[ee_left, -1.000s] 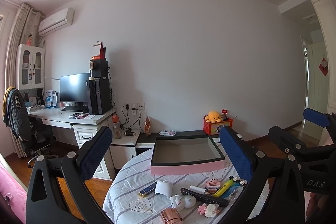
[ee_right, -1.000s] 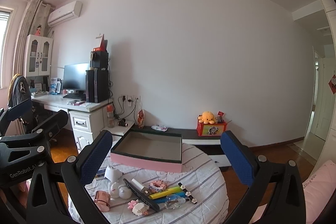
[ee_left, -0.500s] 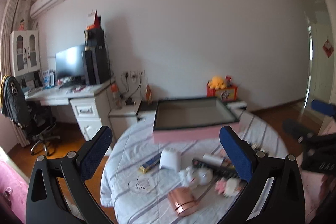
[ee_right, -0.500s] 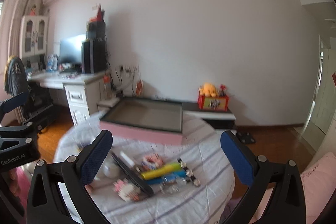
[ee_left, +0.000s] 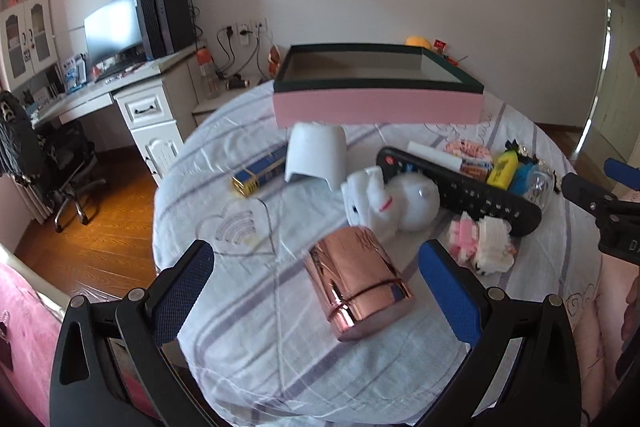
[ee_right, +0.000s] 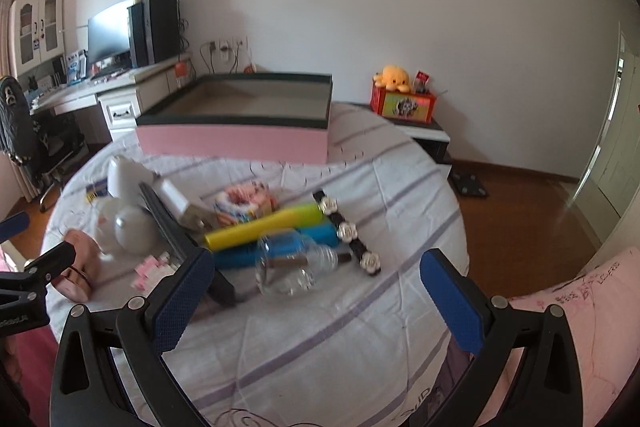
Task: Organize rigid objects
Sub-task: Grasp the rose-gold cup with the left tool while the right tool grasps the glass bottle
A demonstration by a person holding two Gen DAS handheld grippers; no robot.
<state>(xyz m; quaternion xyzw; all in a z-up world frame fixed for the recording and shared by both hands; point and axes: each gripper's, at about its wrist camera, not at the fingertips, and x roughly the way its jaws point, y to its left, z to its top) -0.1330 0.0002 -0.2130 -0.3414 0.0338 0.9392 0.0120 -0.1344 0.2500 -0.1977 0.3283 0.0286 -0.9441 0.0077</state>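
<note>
Step in hand: an approach is judged; nothing is gripped and the pink box [ee_left: 378, 109] is seen without contents.
Left gripper [ee_left: 316, 291]: fingers are held wide apart, framing the rose-gold case [ee_left: 356, 289] at lower centre of the left view; no contact can be made out.
Right gripper [ee_right: 316, 293]: fingers are likewise spread, with the clear glass bottle [ee_right: 296, 263] lying between and beyond them at centre of the right view.
Task's things: a clutter is spread over the striped cloth of the round table [ee_left: 248, 339]. A white cup-shaped piece [ee_left: 316, 155], a blue-and-gold bar [ee_left: 258, 175], a white figurine [ee_left: 390, 201], a black remote [ee_left: 456, 187] and pink-white blocks [ee_left: 482, 241] are seen in the middle of the left view. A yellow tube [ee_right: 262, 227], a blue tube [ee_right: 316, 231] and a black strap with flowers [ee_right: 346, 231] are seen centre of the right view.
Box place: it is set at the table's far edge, upper centre in both views, well apart from both grippers.
Next move: a descent onto one item is called for, probably the case or the bottle; the fingers must be closed across the narrow sides. Both surfaces look smooth, so slipping is to be expected.
</note>
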